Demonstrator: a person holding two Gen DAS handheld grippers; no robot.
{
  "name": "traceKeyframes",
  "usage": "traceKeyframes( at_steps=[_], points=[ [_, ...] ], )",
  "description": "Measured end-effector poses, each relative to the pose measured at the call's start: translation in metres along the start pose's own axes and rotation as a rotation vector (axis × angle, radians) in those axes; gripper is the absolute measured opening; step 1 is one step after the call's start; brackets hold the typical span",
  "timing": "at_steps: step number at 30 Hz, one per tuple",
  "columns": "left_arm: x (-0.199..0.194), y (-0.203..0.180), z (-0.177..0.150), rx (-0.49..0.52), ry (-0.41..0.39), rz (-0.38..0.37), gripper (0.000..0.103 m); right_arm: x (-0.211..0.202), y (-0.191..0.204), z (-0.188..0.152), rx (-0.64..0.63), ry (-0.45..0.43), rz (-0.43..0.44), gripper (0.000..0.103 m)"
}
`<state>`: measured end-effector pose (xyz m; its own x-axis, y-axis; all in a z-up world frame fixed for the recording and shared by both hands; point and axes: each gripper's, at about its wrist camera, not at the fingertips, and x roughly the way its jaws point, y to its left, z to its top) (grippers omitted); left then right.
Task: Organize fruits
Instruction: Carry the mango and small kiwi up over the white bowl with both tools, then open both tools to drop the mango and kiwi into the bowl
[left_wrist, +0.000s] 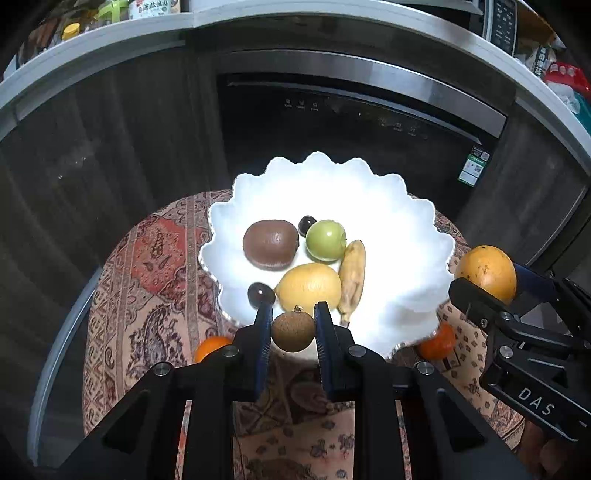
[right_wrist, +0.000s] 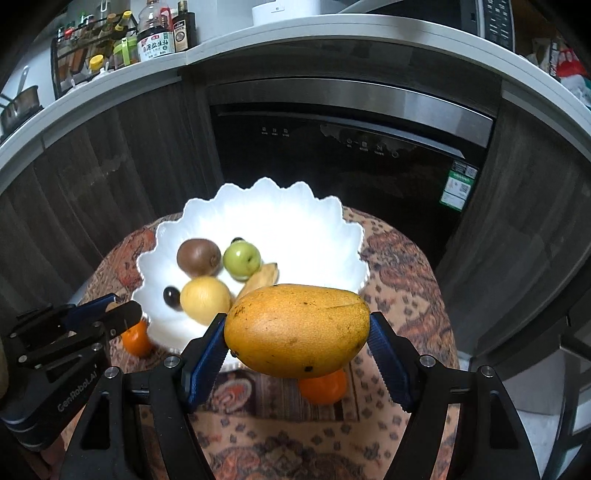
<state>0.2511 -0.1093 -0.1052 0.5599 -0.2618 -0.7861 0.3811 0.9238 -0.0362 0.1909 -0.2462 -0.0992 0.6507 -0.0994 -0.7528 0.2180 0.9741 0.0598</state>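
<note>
A white scalloped bowl (left_wrist: 388, 229) stands on a small patterned table and holds a kiwi (left_wrist: 270, 243), a green apple (left_wrist: 325, 240), a lemon (left_wrist: 308, 287), a small banana (left_wrist: 352, 275) and two dark grapes (left_wrist: 260, 293). My left gripper (left_wrist: 293, 325) is shut on a small brown round fruit (left_wrist: 293, 331) over the bowl's near rim. My right gripper (right_wrist: 297, 328) is shut on a yellow-orange mango (right_wrist: 297, 328), held above the bowl's right front edge; it also shows in the left wrist view (left_wrist: 485, 273).
Two oranges (left_wrist: 437, 341) (left_wrist: 210, 347) lie on the patterned tablecloth (left_wrist: 155, 258) beside the bowl. A dark dishwasher front (right_wrist: 351, 155) and wood cabinets stand behind. The counter above carries sauce bottles (right_wrist: 157, 37).
</note>
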Motion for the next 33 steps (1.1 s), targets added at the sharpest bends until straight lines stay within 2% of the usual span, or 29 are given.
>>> traceKeyframes(
  at_steps=[12,14,16,20,22,24,28,33],
  points=[
    [0.039,0.002,0.013,0.008,0.055,0.022,0.024,0.044,0.001,0.011,-0.012,0.061,0.035,0.075],
    [0.041,0.002,0.013,0.011,0.058,0.032,0.029,0.048,0.000,0.011,-0.014,0.070,0.044,0.075],
    [0.041,0.002,0.013,0.008,0.056,0.039,0.047,0.050,0.001,0.010,-0.018,0.074,0.050,0.075],
    [0.040,0.004,0.011,0.009,0.061,0.069,0.052,0.053,-0.001,0.009,-0.007,0.086,0.058,0.075],
    [0.038,0.006,0.011,0.002,0.058,0.077,0.065,0.052,-0.002,0.009,-0.001,0.091,0.054,0.076],
    [0.033,0.007,0.010,-0.003,0.045,0.091,0.071,0.052,-0.002,0.009,0.003,0.093,0.044,0.076],
    [0.024,0.008,0.011,-0.006,0.028,0.103,0.079,0.040,0.001,0.014,-0.011,0.051,0.035,0.087],
    [0.009,0.011,0.013,-0.020,0.001,0.127,0.090,0.024,0.002,0.022,-0.016,0.013,-0.004,0.088]
  ],
)
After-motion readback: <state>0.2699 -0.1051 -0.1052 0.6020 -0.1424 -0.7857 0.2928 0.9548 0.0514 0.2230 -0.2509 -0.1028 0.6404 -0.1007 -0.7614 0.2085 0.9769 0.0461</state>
